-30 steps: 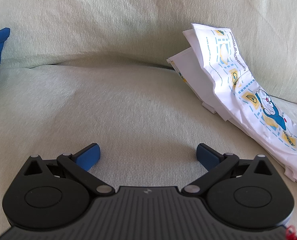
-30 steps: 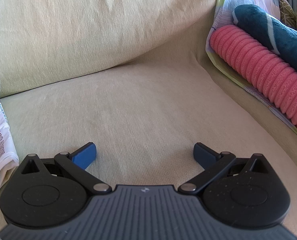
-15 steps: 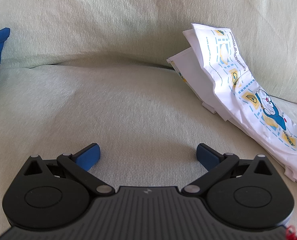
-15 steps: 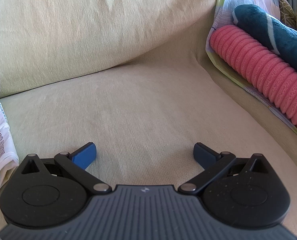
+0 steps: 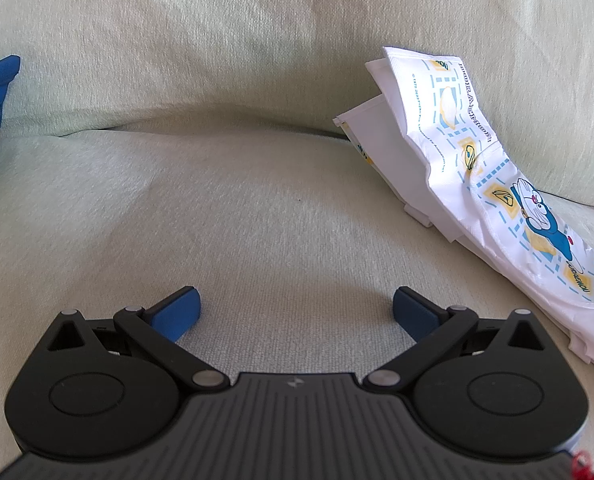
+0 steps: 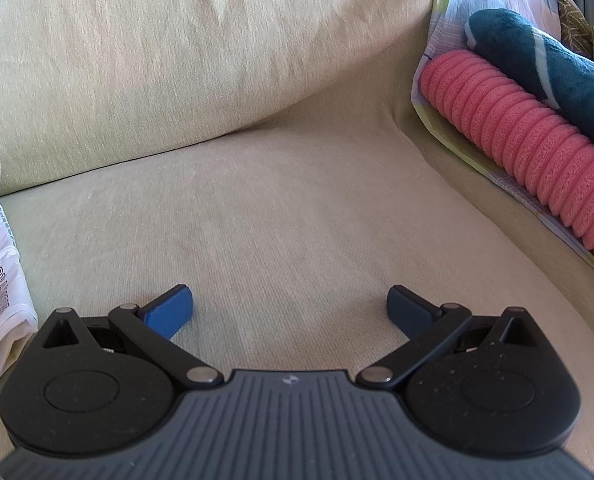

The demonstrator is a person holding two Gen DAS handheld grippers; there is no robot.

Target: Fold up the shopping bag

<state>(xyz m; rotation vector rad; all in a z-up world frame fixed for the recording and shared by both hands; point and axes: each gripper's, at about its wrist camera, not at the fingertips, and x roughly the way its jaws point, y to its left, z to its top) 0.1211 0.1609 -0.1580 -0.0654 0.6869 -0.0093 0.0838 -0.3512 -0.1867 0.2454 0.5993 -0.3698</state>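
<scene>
Left wrist view: left gripper (image 5: 296, 310) spread wide, empty, over pale green sofa seat cushion (image 5: 257, 220). Right gripper (image 6: 289, 308) likewise wide, holding nothing. Between them, white cartoon-printed plastic shopping bag (image 5: 497, 184) slumps against the backrest, apparently already folded.

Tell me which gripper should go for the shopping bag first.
Probably the right gripper: the shopping bag lies right beside its open fingers. From the left gripper, also open, it sits further off.
</scene>
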